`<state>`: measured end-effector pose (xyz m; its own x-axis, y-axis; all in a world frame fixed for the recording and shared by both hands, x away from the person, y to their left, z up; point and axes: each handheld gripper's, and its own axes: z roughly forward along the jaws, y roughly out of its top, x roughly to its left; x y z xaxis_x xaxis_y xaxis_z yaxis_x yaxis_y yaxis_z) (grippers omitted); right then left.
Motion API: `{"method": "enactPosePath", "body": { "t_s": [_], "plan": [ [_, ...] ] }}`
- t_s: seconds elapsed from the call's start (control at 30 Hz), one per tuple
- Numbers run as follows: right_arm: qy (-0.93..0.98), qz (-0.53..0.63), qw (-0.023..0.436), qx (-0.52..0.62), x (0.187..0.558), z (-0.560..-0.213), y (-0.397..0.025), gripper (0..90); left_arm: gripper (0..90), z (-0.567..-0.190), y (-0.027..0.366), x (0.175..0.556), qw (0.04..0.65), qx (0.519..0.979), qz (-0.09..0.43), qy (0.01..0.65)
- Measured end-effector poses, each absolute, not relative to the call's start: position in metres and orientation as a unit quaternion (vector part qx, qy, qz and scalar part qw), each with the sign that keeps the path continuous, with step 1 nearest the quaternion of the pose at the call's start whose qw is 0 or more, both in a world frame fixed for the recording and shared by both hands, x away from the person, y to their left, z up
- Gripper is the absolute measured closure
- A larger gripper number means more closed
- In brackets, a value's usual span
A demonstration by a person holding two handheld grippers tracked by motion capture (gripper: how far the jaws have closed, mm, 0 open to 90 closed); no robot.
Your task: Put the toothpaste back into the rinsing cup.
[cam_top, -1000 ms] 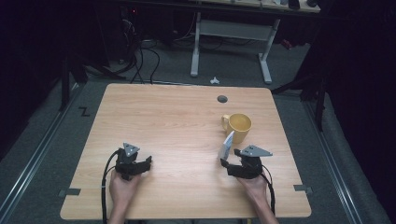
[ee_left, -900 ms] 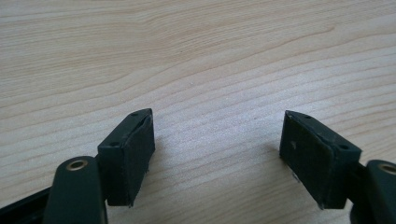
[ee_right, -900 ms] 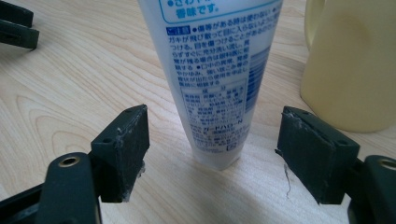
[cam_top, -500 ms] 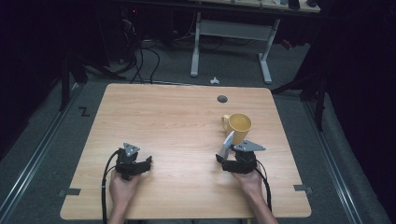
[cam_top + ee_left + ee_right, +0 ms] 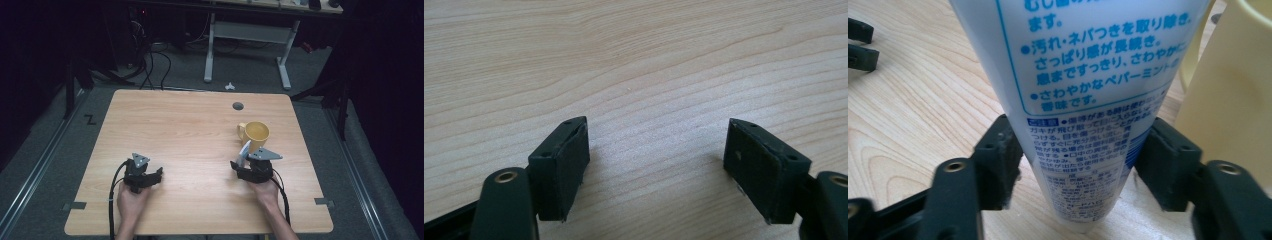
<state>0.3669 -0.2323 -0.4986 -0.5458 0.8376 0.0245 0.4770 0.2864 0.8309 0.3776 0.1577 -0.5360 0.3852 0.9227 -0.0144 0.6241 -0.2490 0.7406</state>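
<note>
1. here, nearest the person, the left gripper [image 5: 150,176] rests low on the table [image 5: 180,130] at its front left, held in the left hand [image 5: 131,199]; in the left gripper view its jaws stand wide apart over bare wood, with nothing between them.
2. the right gripper [image 5: 241,166], held in the right hand [image 5: 264,189] at the front right, pinches a white tube [image 5: 1083,110] by its crimped lower end; in the right gripper view both jaws press against the tube's sides, and blue print runs across its face.
3. in the high view the tube [image 5: 244,151] stands tilted up from the jaws, its upper end just beside the yellow mug [image 5: 256,135], close to the rim; whether it touches the mug cannot be told.
4. the mug stands upright on the right half of the table, its handle towards the left, well apart from the left gripper. beyond it a small dark round hole [image 5: 238,106] sits near the far edge.
5. as a judgement: the pickup looks done, since the tube is lifted and firmly held; what seems left is to carry it over the rim, lower it into the mug and let go.
6. the count: one tube, one mug, two grippers, one table.
</note>
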Motion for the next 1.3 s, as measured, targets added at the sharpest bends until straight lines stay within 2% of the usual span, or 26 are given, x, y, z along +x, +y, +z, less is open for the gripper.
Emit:
{"method": "enactPosePath", "body": {
  "t_s": [0.03,0.43,1.3],
  "plan": [
    [0.773,0.418,0.221,0.423,0.366,-0.498,-0.232,44.7,26.7,-0.536,0.158,0.378,0.341,0.759,0.219,0.509],
    [0.778,0.412,0.224,0.418,0.365,-0.496,-0.234,48.5,26.7,-0.536,0.158,0.378,0.341,0.759,0.219,0.509],
    [0.783,0.408,0.214,0.418,0.351,-0.477,-0.259,50.1,26.6,-0.536,0.158,0.378,0.341,0.759,0.219,0.509]
  ]
}}
